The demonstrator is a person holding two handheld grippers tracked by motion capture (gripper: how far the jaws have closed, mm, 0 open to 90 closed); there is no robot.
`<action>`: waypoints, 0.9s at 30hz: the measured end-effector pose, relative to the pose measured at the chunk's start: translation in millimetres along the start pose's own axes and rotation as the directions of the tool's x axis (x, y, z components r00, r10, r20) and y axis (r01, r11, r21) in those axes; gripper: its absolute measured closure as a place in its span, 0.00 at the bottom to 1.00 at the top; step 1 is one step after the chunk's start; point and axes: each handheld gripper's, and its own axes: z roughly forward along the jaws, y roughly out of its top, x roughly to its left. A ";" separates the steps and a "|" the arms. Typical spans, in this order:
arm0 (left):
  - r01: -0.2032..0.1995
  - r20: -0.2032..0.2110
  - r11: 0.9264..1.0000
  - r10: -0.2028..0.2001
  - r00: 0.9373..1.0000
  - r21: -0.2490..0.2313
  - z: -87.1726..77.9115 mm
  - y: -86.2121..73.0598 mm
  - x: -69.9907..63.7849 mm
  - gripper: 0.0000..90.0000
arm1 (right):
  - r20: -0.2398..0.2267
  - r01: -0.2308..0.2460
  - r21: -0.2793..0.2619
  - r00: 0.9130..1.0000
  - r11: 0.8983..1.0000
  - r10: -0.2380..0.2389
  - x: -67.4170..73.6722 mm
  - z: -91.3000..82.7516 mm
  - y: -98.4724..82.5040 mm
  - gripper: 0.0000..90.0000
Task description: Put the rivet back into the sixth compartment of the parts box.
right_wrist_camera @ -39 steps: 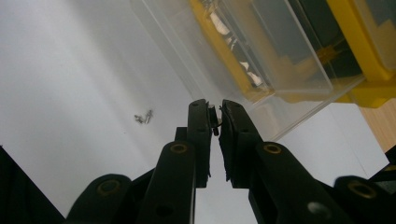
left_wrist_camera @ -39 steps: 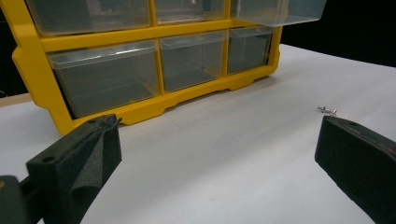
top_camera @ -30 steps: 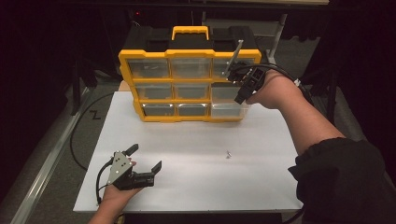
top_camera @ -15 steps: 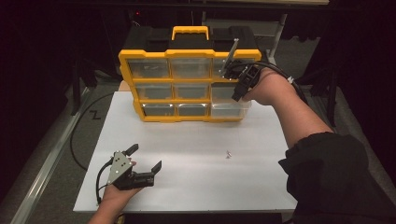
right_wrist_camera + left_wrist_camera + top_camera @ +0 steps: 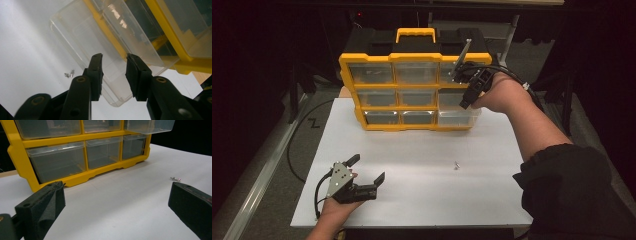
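The clear drawer (image 5: pixel 457 116) at the bottom right of the yellow cabinet (image 5: pixel 412 57) stands pulled out over the white table (image 5: pixel 422 165), and my right gripper (image 5: pixel 469 97) sits just above its front edge. Its jaws have just been opening: I see a narrow gap, the drawer's wall behind it, nothing pinched. My left gripper (image 5: pixel 368 167) rests spread wide near the table's front, well apart, a small screw (image 5: pixel 456 164) lying between.

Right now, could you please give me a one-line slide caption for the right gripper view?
Right gripper, jaws slightly apart, above a pulled-out clear drawer of the yellow organizer; small metal parts lie on the white table.
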 end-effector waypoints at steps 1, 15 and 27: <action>0.000 0.000 1.000 0.000 1.000 0.000 -0.1 0.0 0.0 0.02 | 0.001 0.006 -0.002 1.000 1.000 -0.006 0.4 -1.2 -1.4 0.74; -0.004 -0.001 1.000 0.004 1.000 0.001 -0.3 0.1 -0.7 0.02 | 0.003 0.057 -0.026 0.998 0.998 -0.057 26.4 -6.4 -23.6 0.60; -0.005 -0.002 1.000 0.005 1.000 0.003 -0.1 -0.1 -1.0 0.02 | -0.009 0.090 -0.055 0.996 0.994 -0.091 51.4 3.9 -41.3 0.46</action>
